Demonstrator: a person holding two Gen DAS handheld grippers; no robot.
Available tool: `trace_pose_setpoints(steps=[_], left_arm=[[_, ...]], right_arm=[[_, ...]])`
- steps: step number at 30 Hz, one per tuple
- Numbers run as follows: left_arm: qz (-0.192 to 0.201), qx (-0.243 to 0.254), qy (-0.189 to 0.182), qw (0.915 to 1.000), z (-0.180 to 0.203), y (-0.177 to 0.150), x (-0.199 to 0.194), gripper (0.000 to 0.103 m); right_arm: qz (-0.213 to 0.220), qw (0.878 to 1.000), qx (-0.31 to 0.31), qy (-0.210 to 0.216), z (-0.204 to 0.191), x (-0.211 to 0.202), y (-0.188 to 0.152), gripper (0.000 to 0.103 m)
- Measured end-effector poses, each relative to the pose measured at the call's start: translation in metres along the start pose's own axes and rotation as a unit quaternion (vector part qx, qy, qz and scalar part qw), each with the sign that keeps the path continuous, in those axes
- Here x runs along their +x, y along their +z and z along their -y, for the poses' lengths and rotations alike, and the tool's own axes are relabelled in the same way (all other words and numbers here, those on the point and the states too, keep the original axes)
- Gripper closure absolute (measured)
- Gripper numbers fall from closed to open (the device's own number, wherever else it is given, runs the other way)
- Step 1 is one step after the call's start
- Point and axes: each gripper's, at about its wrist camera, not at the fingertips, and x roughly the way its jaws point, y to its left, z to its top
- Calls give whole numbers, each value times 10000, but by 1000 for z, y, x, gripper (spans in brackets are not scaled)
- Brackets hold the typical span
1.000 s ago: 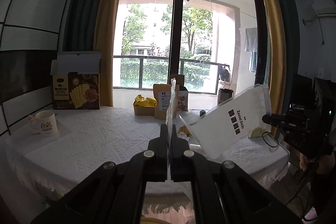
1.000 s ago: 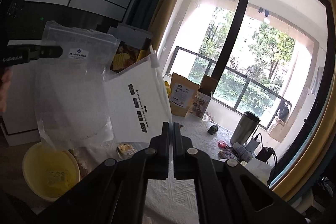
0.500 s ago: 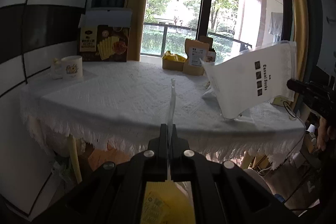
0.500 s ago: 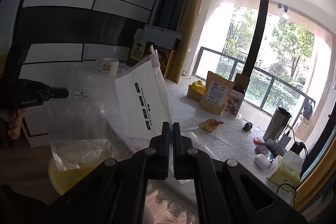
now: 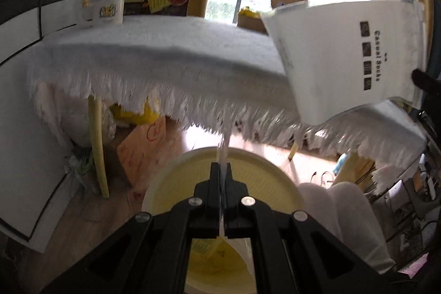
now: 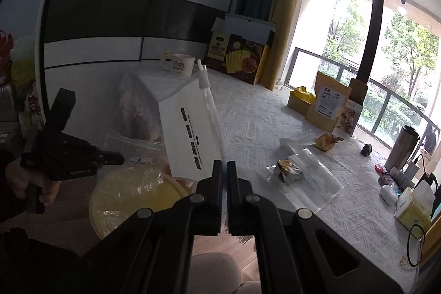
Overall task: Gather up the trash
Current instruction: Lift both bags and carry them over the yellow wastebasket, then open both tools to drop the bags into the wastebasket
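Pinching a thin clear plastic bag (image 5: 223,153), the left tool (image 5: 222,170) hung over the round yellow bin (image 5: 176,183); the right tool (image 6: 223,170) pinched a glossy white sock pouch (image 6: 190,126).

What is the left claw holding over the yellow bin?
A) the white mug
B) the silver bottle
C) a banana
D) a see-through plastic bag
D: the left claw is shut on the edge of a see-through plastic bag, which hangs over the open yellow bin on the floor beside the table.
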Motion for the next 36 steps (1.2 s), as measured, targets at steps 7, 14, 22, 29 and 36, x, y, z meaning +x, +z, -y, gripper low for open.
trace_pose_setpoints(steps=[7, 14, 22, 29, 36], left_arm=[[-452, -242, 152, 9986, -13, -14, 24, 99], [-453, -235, 192, 9985, -20, -18, 13, 63], [-251, -295, 330, 9987, -34, -11, -2, 62], [-206, -377, 325, 9986, -44, -7, -6, 61], [-142, -434, 324, 9984, -51, -6, -10, 61]], right_arm=[[-297, 9992, -151, 226, -20, 20, -13, 101], [-655, 9966, -246, 426, -29, 45, -31, 101], [-1044, 9912, -394, 717, -42, 72, -46, 101], [-1646, 9771, -667, 1171, -67, 99, -62, 101], [-2149, 9598, -752, 1640, -88, 126, -78, 100]])
